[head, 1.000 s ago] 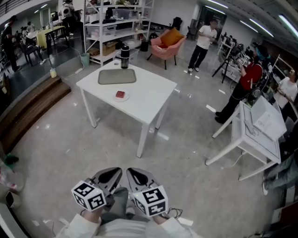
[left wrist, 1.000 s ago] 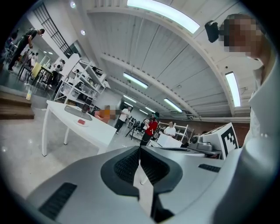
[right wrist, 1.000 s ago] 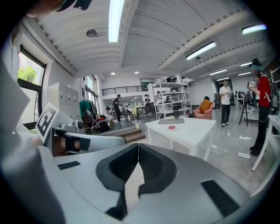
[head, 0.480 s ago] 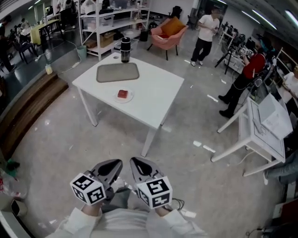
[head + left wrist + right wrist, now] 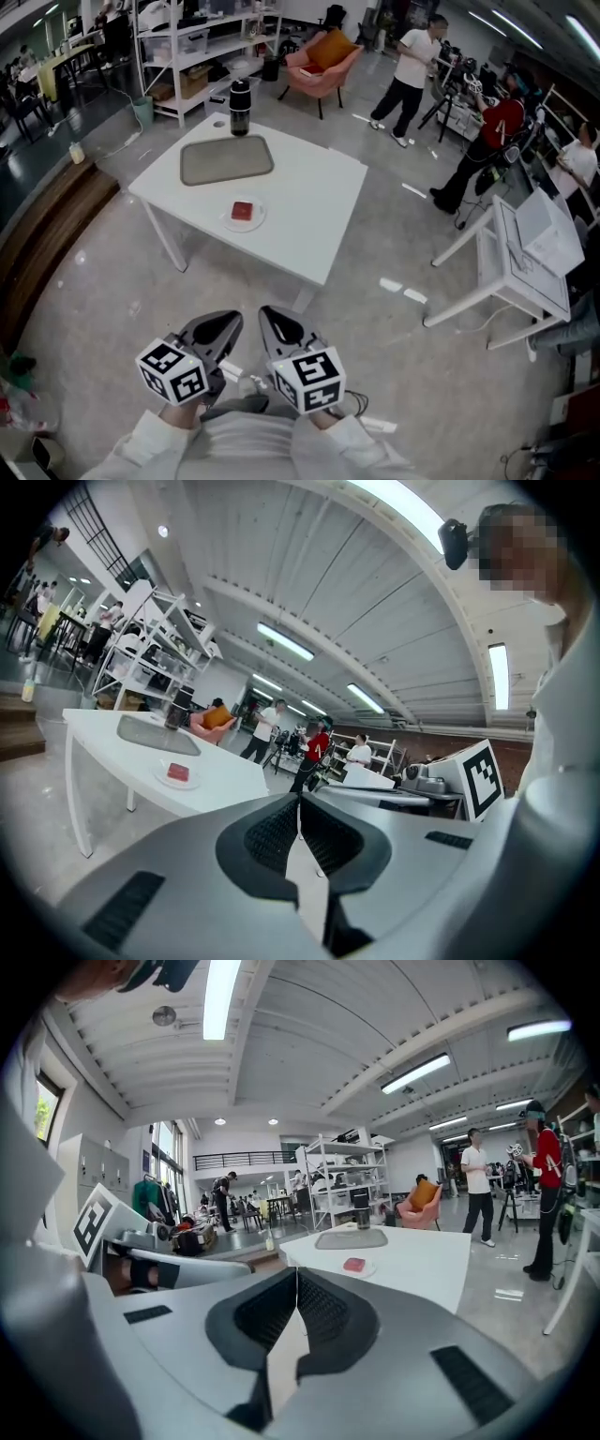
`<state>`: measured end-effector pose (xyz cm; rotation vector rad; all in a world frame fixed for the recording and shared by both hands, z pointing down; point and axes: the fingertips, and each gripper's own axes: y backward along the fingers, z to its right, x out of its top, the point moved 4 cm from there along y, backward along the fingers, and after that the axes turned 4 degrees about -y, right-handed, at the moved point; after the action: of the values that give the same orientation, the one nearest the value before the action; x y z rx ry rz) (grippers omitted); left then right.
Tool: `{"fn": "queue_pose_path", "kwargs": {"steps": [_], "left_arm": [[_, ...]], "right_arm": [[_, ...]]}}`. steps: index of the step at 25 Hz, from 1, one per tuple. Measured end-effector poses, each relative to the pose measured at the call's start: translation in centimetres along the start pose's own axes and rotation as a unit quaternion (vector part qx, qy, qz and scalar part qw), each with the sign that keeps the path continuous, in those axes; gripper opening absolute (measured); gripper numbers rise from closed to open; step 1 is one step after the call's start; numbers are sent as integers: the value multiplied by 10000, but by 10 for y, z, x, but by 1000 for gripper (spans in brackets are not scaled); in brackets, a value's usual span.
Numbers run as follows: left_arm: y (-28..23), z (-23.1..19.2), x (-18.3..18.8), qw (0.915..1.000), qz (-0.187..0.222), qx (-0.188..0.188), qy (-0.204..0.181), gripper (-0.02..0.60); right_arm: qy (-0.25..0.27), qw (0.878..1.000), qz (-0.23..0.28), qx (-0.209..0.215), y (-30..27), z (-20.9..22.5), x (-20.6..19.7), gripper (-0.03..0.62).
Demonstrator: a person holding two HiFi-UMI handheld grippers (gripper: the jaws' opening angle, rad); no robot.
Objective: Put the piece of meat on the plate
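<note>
Two closed, empty tools are held low: left tool (image 5: 218, 328), right tool (image 5: 277, 325). Meat (image 5: 243, 211) is seen well above them, already on the plate (image 5: 228, 223).

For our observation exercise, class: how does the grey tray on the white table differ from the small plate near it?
The tray is grey and rectangular with rounded corners; the plate is white and round. The tray is clearly larger than the plate. The tray lies bare; the plate carries a red piece of meat. Both lie flat on the white table, apart.
</note>
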<state>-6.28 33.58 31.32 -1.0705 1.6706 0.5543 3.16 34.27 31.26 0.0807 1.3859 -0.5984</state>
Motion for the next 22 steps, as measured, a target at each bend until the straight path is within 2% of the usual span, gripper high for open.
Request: {"fn": "queue_pose_path", "kwargs": {"steps": [8,16,22], "left_arm": [[-17,-35,1,9990,-145,-370,203,15],[-22,-86,14,9986,-248,-292,351,15],[-54,-117,26,9985,-291,-208,415,15]], "right_arm": [[-146,9994,-175,-248,-39,14,4,15],[-164,9990,-357,-218,-94,18,12,15],[-159,9988,-425,-163,-129,47,27,15]]}}
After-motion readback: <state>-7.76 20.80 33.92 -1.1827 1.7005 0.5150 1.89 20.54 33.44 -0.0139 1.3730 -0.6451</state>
